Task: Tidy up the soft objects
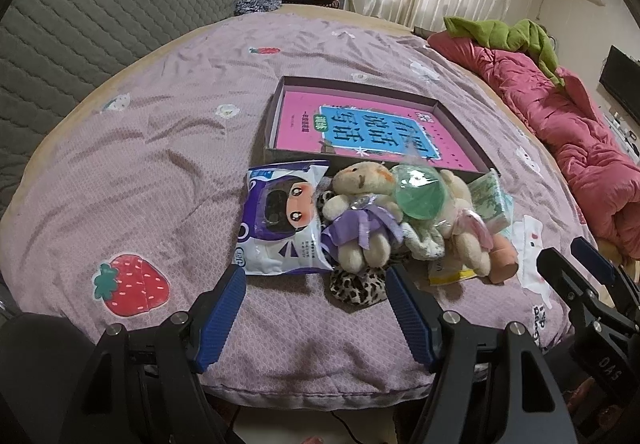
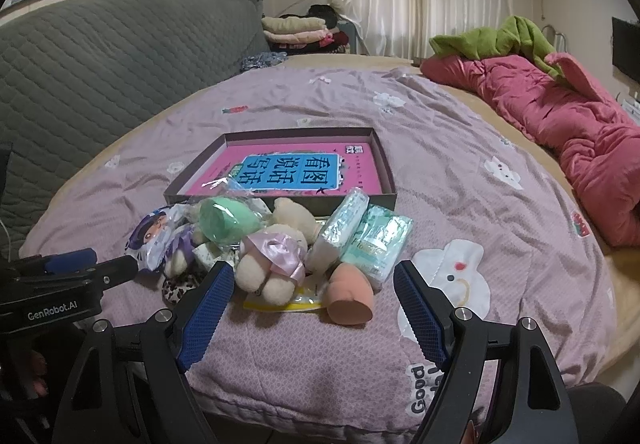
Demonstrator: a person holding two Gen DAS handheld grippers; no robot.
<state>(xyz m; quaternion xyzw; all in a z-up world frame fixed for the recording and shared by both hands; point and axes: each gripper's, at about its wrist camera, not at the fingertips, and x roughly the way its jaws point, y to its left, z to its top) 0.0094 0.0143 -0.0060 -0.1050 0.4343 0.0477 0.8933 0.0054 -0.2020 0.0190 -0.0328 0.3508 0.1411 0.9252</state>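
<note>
**Right wrist view: soft pile lies ahead of both spread jaws, nothing gripped**

Right wrist footage shows the right gripper (image 2: 314, 308) held with its jaws spread and empty. A peach sponge (image 2: 351, 298) is seen just ahead, lying on its side between the lines of the two fingers, its flat end turned toward the camera and its long axis running away toward the tissue packs (image 2: 362, 240). A bear with pink ribbon (image 2: 272, 264) lies just left of it, feet toward the jaws.

The left gripper (image 1: 316, 308) is likewise released and holds nothing. A leopard scrunchie (image 1: 356, 286) and a bear with purple ribbon (image 1: 360, 219) lie directly ahead of it, the bear's body pointing head-away toward the open box (image 1: 276, 115).

The sponge is judged nearer the right gripper, so a straight advance along its axis would probably suit. All items rest on the bedspread (image 1: 140, 183), outside the box.
</note>
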